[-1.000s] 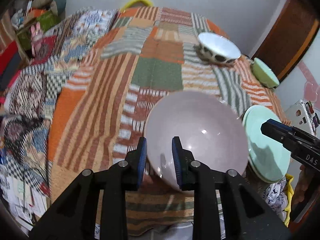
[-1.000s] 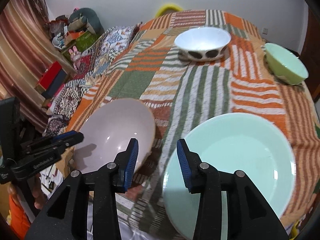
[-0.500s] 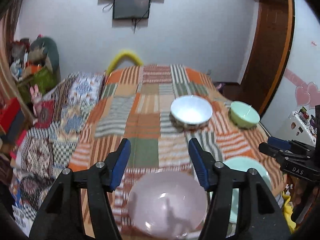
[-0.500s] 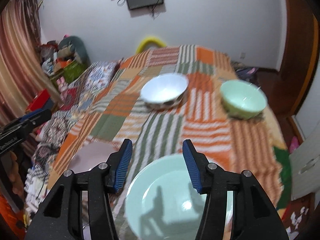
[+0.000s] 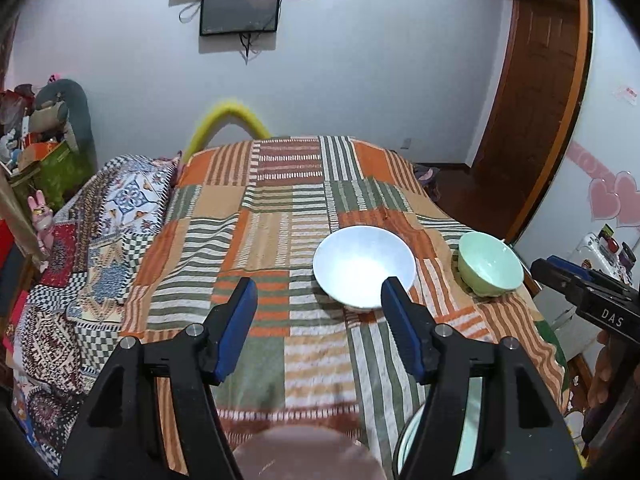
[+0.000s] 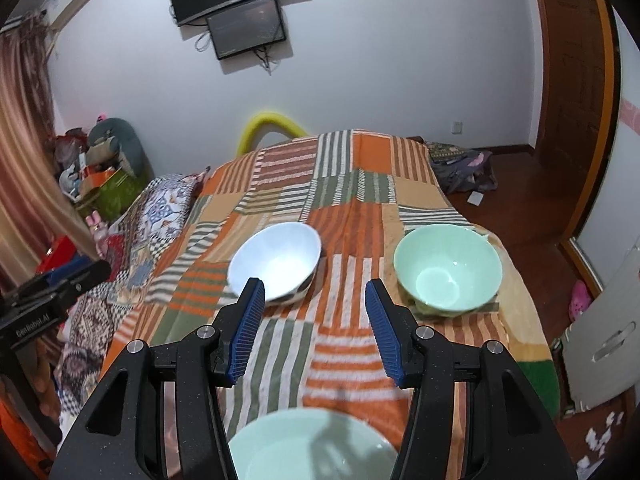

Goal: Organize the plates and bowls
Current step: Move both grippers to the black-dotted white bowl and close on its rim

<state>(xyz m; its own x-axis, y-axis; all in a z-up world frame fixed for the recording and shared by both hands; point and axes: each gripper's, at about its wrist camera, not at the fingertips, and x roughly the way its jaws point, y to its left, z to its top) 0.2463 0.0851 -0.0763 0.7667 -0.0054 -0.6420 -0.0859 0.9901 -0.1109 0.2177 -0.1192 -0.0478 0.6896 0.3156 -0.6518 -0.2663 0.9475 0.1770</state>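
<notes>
— Holding both tools over the near end of the bed, what have you got in them?

— Nothing. My left gripper (image 5: 318, 330) is opening, its blue pads well apart with only the patchwork blanket (image 5: 280, 216) showing between them. My right gripper (image 6: 314, 328) stands partly open and grips nothing either.

— And nearest to you?

— Just below my left jaws lies the pink plate (image 5: 304, 456), only its far edge in view. Beside it, under my right gripper, sits the pale green plate (image 6: 308, 446).

— Farther on?

— Past mid-bed the white bowl (image 6: 276, 262) stands upright on the blanket, dark spots on its outside. The green bowl (image 6: 448, 270) stands apart from it, nearer the bed's right edge.

— Beyond that?

— A yellow arch (image 6: 268, 126) at the bed's far end, then a dark screen (image 6: 246, 32) on the wall.
</notes>
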